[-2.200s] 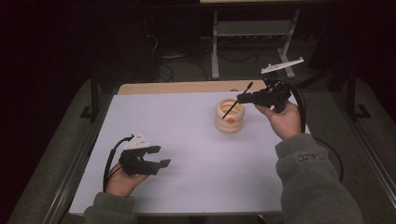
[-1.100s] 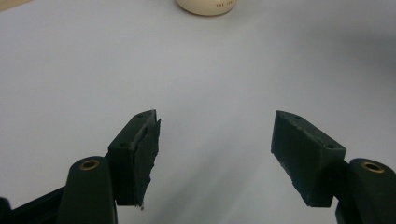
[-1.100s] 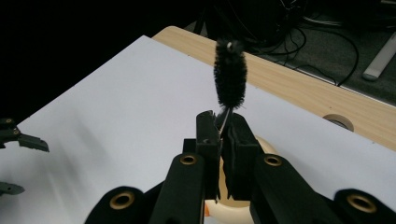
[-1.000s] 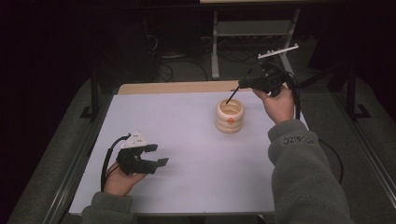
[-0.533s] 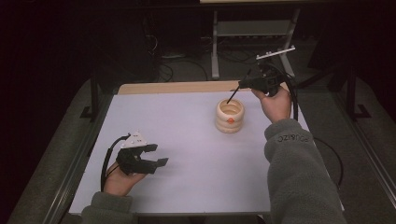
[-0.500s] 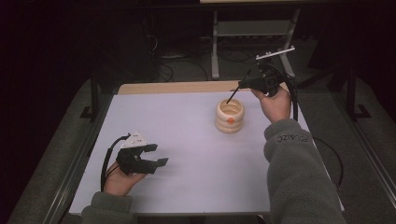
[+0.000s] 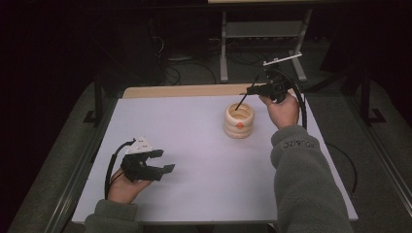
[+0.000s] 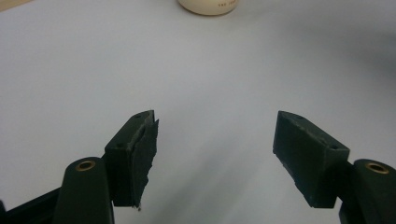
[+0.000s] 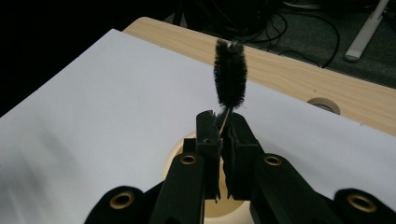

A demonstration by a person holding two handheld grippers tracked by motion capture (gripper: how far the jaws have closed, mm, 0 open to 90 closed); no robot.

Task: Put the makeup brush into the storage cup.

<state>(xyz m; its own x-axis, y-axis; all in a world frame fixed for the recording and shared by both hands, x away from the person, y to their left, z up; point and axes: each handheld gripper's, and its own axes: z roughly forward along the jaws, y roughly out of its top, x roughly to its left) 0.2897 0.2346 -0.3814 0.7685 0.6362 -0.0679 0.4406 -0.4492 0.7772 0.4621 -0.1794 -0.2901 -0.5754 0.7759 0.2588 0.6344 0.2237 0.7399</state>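
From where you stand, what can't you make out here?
- Inside of the cup: high view, its own wall hides it; right gripper view, the right gripper covers it.
- Cup's print: left gripper view, cut by the top edge.
- Brush stem: hidden between the shut jaws.

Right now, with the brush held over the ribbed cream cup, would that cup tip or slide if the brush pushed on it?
The cup looks squat and wide-based, so tipping seems unlikely. It stands free on the smooth white table, with the open left gripper far away, so it may slide. The thin-stemmed brush in the right gripper would probably bend first.
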